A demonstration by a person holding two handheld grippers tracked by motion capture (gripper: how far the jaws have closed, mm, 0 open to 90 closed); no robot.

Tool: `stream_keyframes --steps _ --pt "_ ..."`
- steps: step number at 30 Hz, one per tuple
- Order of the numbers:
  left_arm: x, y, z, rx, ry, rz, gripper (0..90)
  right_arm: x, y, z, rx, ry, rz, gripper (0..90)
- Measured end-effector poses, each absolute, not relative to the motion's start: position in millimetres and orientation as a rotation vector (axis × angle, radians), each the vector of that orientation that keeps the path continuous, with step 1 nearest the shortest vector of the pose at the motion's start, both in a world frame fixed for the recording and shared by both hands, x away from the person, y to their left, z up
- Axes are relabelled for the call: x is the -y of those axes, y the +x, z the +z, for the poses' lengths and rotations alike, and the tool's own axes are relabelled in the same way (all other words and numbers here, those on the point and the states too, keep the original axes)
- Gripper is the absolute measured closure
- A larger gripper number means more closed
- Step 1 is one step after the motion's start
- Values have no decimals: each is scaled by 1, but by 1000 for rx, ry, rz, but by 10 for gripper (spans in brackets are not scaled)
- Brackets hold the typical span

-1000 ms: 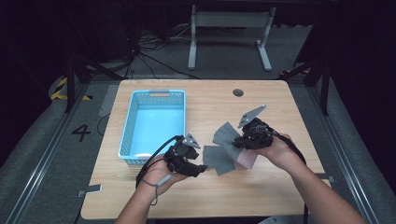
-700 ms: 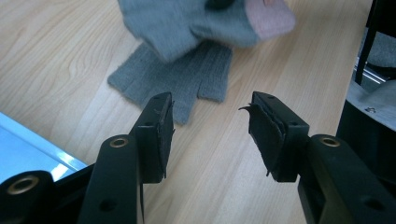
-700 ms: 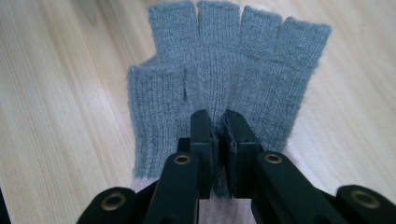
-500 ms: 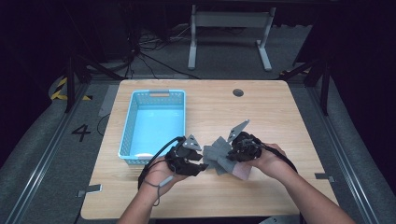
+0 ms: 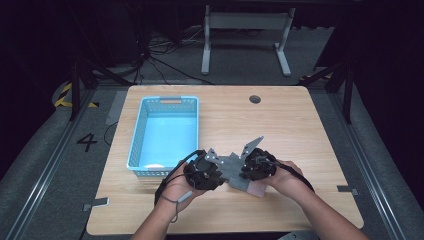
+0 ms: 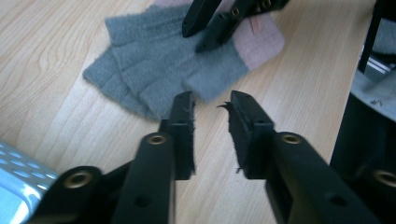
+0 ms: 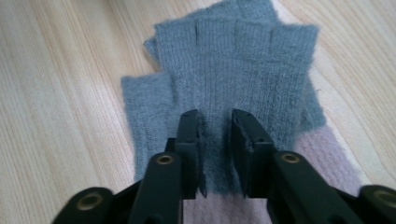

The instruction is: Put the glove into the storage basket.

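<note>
Grey fingerless glove (image 7: 233,84) with a pink cuff lies flat on the wooden counter (image 5: 300,125), right gripper (image 7: 215,122) open above its palm, left gripper (image 6: 211,103) open at its edge. Blue basket (image 5: 145,132) sits nearby.

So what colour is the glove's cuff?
Pale pink; the rest of the glove is grey. The right gripper view shows it best.

Clearance at table (image 5: 300,125): obstructed lower centre and left.
Upper right of the frame is left bare wood; the blue basket (image 5: 135,145) blocks the left, the grey glove (image 5: 234,172) the lower centre.
</note>
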State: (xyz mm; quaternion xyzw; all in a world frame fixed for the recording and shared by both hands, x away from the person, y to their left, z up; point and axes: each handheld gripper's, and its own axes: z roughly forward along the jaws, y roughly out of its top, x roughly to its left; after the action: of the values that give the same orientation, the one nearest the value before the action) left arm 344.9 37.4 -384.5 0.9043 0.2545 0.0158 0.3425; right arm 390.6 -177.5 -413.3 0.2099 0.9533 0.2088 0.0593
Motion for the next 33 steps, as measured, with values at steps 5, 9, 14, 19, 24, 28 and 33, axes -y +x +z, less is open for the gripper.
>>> stream_keyframes --steps 5,9,14,19,24,28,33 --pt "-35 345 -385 -680 2362 43 672 188 385 -407 -2856 661 715 668" --pt "-35 346 -385 -658 2363 61 672 203 380 -397 -2814 685 758 656" --pt "-37 351 -387 -664 2338 43 719 229 378 -391 -2765 771 791 651" --pt "-41 353 -386 -725 2261 -38 723 245 378 -391 -2743 826 801 651" --pt "-42 354 -390 -729 2270 8 719 256 377 -391 -2728 864 804 652" --pt "-40 355 -395 -735 2296 46 701 266 375 -395 -2732 880 805 652" --pt "-36 357 -402 -787 2319 61 710 277 378 -402 -2750 895 799 660"
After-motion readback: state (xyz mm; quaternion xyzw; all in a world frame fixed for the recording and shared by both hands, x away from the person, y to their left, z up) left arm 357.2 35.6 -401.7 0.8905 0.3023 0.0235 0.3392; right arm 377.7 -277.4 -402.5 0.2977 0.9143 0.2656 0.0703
